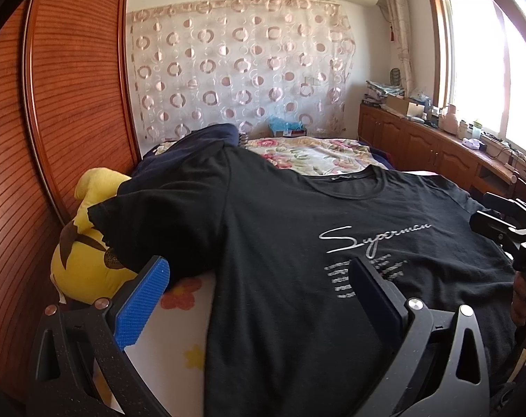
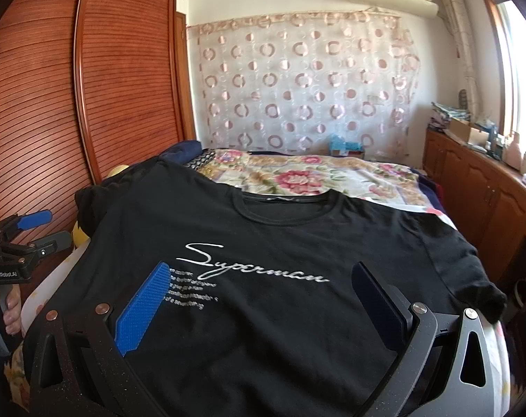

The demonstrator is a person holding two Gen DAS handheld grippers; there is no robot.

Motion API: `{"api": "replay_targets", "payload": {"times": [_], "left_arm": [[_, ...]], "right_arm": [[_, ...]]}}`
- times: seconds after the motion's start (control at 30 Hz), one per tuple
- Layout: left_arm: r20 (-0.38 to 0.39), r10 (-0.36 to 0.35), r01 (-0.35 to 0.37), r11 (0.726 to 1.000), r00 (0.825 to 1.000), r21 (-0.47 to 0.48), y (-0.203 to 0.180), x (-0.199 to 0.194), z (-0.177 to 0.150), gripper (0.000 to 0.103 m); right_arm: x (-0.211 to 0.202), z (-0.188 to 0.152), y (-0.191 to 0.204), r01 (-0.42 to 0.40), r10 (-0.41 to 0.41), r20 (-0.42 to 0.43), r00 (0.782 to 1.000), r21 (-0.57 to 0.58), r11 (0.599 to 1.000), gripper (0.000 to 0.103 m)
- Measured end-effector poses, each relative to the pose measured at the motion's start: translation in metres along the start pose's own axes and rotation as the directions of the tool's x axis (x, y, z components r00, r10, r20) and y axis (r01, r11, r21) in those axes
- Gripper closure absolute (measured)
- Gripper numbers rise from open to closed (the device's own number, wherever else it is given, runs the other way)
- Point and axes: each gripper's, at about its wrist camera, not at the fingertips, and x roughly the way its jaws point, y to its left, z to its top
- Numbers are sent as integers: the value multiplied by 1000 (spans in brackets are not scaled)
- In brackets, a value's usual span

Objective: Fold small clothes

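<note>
Plush toy: a yellow plush toy [image 1: 85, 260] lies at 9 o'clock in the left wrist view, against the slatted wardrobe [image 1: 54, 104]; the shirt's sleeve drapes onto it.
Left hand-held gripper [image 1: 259, 285]: jaws spread wide, holding nothing; it hovers over the near hem side of the shirt, its blue pad at 8 o'clock over the shirt's edge and bare bedsheet.
Black T-shirt [image 2: 280, 243]: spread face up on the bed [image 2: 367, 180], collar toward 12 o'clock, white script print at centre, hem toward 6 o'clock.
Sleeves: both lie out to the sides, one toward 9 o'clock, the other [image 2: 471, 274] toward 3 o'clock near the mattress edge; neither is turned in.
Right hand-held gripper [image 2: 263, 295]: jaws likewise apart and empty, poised above the printed chest area; whether the pads touch the cloth cannot be told.
Progress: judged as the very start; the garment is laid flat, with no fold visible.
Remaining: apparently every fold, meaning the sleeves and sides inward, then hem toward collar.
Counter [image 1: 436, 146]: a cluttered wooden counter runs under the window at 3 o'clock, well apart from the shirt.
</note>
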Motion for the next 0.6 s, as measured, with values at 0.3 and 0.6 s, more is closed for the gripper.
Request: {"api": "replay_targets", "payload": {"times": [0.3,0.6], "left_arm": [[-52,11,-15,997,999,-72,54,24,11,42],[-93,36,-54,979,995,-198,122,44,30,42]], "right_arm": [[29,19,-16,-101,99,-63,993,-42,994,0],[73,43,-29,-169,158,-132,979,-79,982,0]]}}
